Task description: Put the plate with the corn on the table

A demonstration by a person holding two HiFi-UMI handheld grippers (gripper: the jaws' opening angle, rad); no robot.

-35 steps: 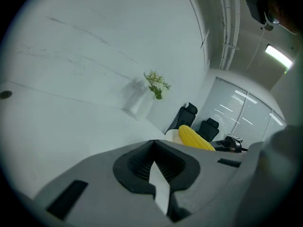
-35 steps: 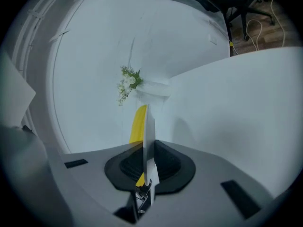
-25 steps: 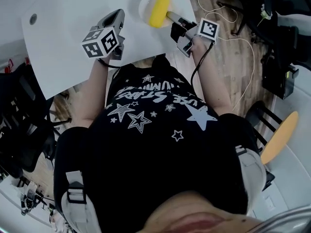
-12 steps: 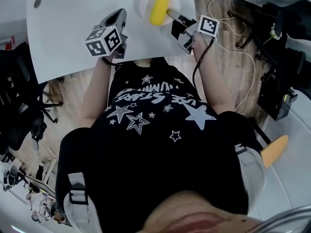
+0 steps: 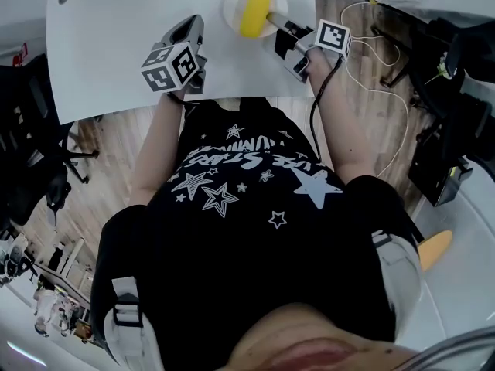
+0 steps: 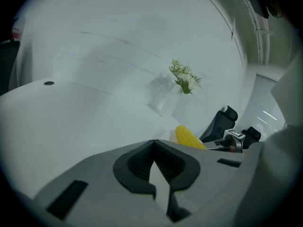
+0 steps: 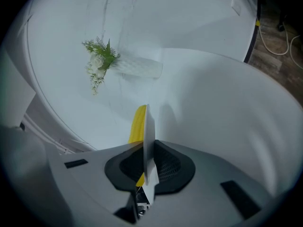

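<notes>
Jaws of the right gripper [image 5: 280,31] clamp the rim of the plate [image 5: 231,11], corn [image 5: 255,8] on it, low over the surface [image 5: 116,45]; lowering it level should keep the corn from rolling; left gripper [image 5: 188,28] jaws together, empty.

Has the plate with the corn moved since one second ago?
Yes. The plate has shifted farther in over the table, away from its right edge, in the head view.

One plate [image 5: 230,8], one corn cob [image 5: 254,8], one table [image 5: 116,45], one vase of flowers [image 7: 137,68], and two grippers: left gripper [image 5: 190,28], right gripper [image 5: 280,29].
</notes>
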